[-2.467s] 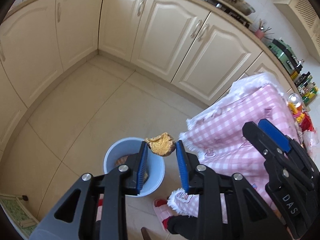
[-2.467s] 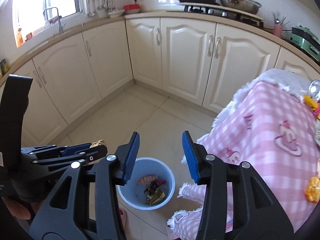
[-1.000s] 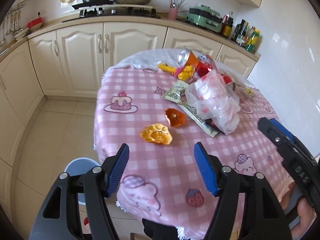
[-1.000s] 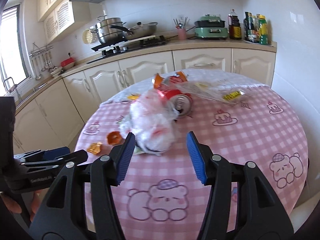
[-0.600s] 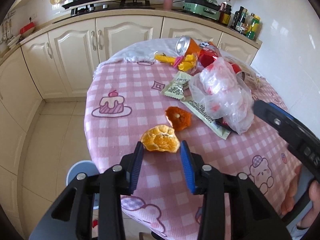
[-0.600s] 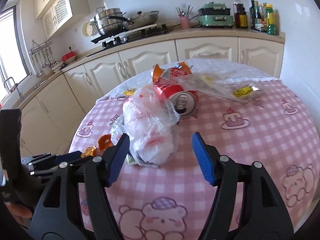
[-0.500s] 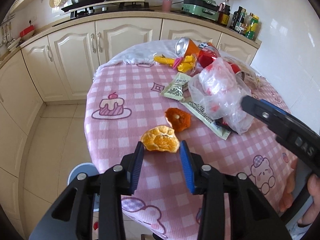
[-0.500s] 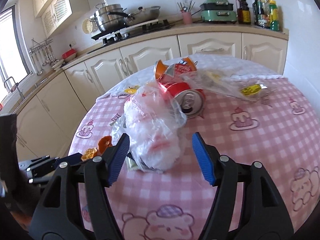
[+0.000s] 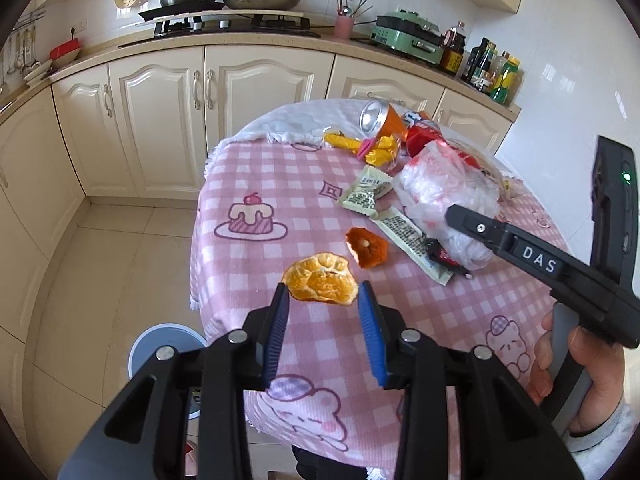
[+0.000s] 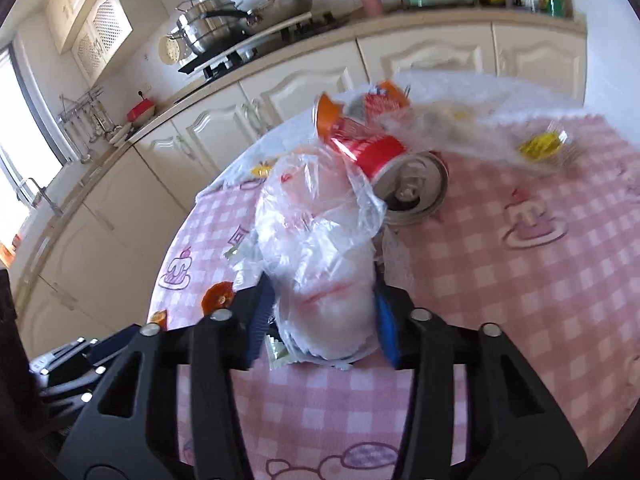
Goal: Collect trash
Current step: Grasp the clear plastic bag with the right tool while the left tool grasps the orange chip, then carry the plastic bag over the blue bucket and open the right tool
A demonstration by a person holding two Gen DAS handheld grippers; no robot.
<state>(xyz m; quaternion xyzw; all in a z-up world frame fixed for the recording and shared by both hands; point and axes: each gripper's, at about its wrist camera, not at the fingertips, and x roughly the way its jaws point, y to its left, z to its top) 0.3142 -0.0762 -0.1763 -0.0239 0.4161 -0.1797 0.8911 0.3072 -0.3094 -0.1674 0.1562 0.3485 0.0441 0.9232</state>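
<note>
A round table draped in a pink checked cloth (image 9: 256,184) with cartoon cakes and bears is standing in a cream-cabinet kitchen, and trash is lying scattered over its far half. The left gripper (image 9: 323,292) is reaching over the near edge, its blue pads sitting on either side of a large piece of orange peel (image 9: 320,282); the jaws have just been closing, and the pads appear to be pressing the peel's edges, though full contact is hard to confirm. A smaller, darker piece of orange peel (image 9: 366,246) is lying just beyond it, beside two pale snack wrappers (image 9: 400,224). The right gripper (image 10: 322,300) is clamping a crumpled clear plastic bag (image 10: 320,240), its jaws having just closed in so that both pads are squeezing the bag's sides. Behind the bag, a red drink can (image 10: 400,176) is lying on its side with its open end facing the camera, next to an orange can (image 9: 378,118) and yellow wrappers (image 9: 368,146). A blue trash bin (image 9: 168,344) is standing on the tiled floor below the table's left edge. A hand (image 9: 576,364) is gripping the right gripper's handle
</note>
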